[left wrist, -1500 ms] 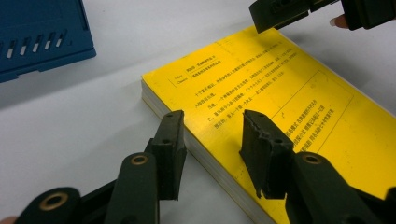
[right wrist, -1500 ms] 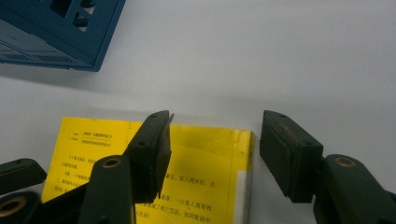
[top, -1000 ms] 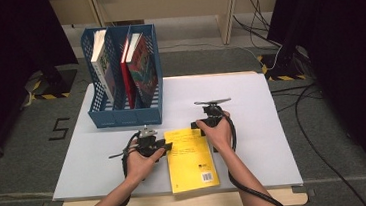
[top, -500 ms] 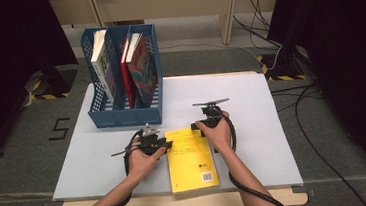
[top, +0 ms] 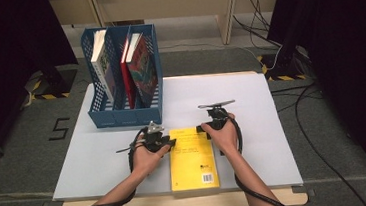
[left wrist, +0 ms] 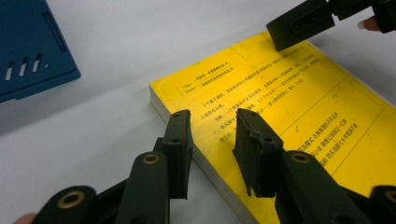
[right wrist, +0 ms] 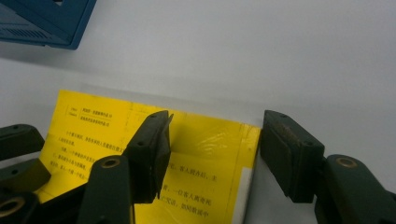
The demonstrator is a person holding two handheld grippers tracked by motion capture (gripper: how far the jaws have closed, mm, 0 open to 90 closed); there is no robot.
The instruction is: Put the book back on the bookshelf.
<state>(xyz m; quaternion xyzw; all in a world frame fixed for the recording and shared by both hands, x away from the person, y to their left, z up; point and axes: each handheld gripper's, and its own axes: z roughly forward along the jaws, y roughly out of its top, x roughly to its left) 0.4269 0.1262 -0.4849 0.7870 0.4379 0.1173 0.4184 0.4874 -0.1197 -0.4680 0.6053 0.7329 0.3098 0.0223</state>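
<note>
- Lying flat on the white table near its front edge, the yellow book sits between both hands, well apart from the blue file rack holding upright books.
- The left gripper has just been closing; its jaws straddle the book's left edge, one over the cover, one outside, with a gap left, nothing pinched.
- The right gripper is spread across the far right corner, not squeezing.
- Likely both are settling for a lift.

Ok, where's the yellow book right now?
High view: the yellow book lies flat at the table's near edge, between the left gripper and right gripper, in front of the blue rack.
</note>
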